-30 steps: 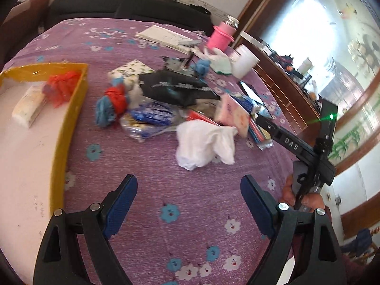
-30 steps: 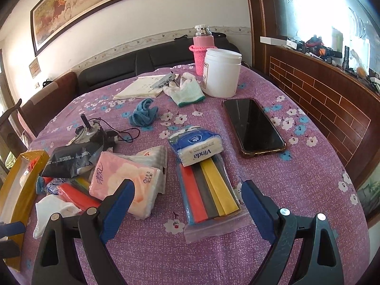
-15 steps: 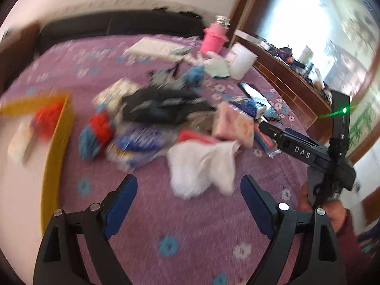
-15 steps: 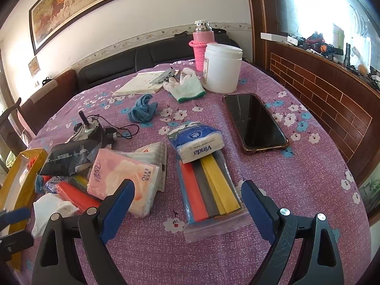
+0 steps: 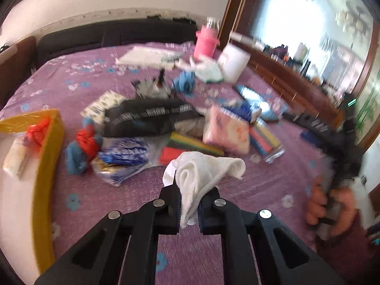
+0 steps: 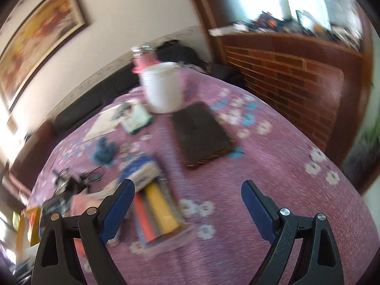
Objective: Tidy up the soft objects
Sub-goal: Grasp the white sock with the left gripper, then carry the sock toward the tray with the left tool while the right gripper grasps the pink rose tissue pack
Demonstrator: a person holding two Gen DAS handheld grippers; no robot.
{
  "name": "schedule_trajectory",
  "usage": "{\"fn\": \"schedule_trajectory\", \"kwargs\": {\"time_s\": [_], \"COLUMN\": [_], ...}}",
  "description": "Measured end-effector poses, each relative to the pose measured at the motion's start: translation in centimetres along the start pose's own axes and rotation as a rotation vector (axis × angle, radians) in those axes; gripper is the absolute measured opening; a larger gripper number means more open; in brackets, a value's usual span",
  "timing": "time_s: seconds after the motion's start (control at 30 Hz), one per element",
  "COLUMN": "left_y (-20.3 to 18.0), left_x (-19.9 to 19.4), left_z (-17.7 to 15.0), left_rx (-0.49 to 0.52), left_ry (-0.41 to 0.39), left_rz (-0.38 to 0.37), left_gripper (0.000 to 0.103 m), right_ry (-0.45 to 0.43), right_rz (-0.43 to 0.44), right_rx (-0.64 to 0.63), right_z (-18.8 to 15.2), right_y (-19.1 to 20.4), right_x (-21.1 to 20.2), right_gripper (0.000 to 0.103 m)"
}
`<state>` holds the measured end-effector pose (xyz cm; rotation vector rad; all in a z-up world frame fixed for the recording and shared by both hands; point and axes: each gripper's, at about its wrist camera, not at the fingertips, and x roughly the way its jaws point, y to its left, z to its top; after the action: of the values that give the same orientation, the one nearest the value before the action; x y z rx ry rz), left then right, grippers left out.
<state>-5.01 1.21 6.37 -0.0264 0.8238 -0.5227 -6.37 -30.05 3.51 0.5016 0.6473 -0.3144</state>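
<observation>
A second ago the left tongs (image 5: 188,204) stood wide above the table (image 5: 249,190); their jaws have just been closing and now pinch the one white cloth (image 5: 204,173), near the clutter's edge. The right tongs (image 6: 187,201) remain wide, nothing between them. Only the left view shows the one yellow tray (image 5: 47,156) and a hand (image 5: 332,204); only the right shows the one framed picture (image 6: 40,40).

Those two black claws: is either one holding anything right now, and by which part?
The left gripper has just closed on the white cloth, pinching its lower bunched end; the rest stands loose above the jaws. The right gripper is open and holds nothing.
</observation>
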Motion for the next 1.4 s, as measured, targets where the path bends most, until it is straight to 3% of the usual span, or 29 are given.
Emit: {"fn": "schedule_trajectory", "kwargs": {"time_s": [0.23,0.33,0.4,0.53,0.63,0.67,0.73,0.8,1.03,1.17,1.3,1.37,1.4], "left_y": [1.7,2.2,2.3,3.4,4.1,4.3,4.7,5.2,6.8,7.6,8.2,8.4,8.6], "left_x": [-4.9,-5.2,-5.9,-5.5,-6.6,-7.0,-7.6,-8.5,-10.7,-11.2,-11.1,-11.1,-11.2], "left_z": [-0.4,-0.7,-1.4,-2.7,-3.4,-3.7,-3.8,-3.8,-5.0,-5.5,-5.7,-5.7,-5.7], "left_rx": [-0.121,-0.139,-0.124,-0.183,-0.22,-0.22,-0.22,-0.226,-0.245,-0.268,-0.272,-0.274,-0.276], "left_ry": [-0.044,-0.024,-0.057,-0.062,-0.118,-0.127,-0.127,-0.136,-0.173,-0.178,-0.173,-0.169,-0.171], "left_rz": [-0.041,-0.038,-0.032,-0.097,-0.147,-0.146,-0.128,-0.119,-0.091,-0.075,-0.061,-0.054,-0.05], "left_gripper": [0.01,0.01,0.01,0.01,0.01,0.01,0.01,0.01,0.01,0.01,0.01,0.01,0.01], "right_ry": [0.121,0.139,0.139,0.135,0.154,0.172,0.175,0.174,0.195,0.291,0.347,0.372,0.38], "right_rz": [-0.012,-0.029,-0.018,-0.002,0.093,0.155,0.191,0.176,0.162,0.184,0.117,0.078,0.079], "right_rx": [0.055,-0.001,0.006,0.026,0.042,0.053,0.068,0.014,-0.382,-0.346,-0.372,-0.387,-0.382], "right_z": [-0.4,-0.8,-0.8,-0.7,-0.5,-0.6,-0.8,-0.9,-1.9,-2.1,-3.0,-3.5,-3.7], "right_y": [-1.3,-0.5,-0.7,-1.1,-1.5,-1.5,-1.3,0.2,9.5,12.0,14.4,14.8,14.8], "right_x": [2.7,2.8,2.8,2.8,2.8,2.7,2.4,2.2,1.1,2.9,5.1,5.6,5.8], "right_gripper": [0.094,0.094,0.094,0.094,0.096,0.096,0.096,0.096,0.096,0.096,0.096,0.089,0.082]}}
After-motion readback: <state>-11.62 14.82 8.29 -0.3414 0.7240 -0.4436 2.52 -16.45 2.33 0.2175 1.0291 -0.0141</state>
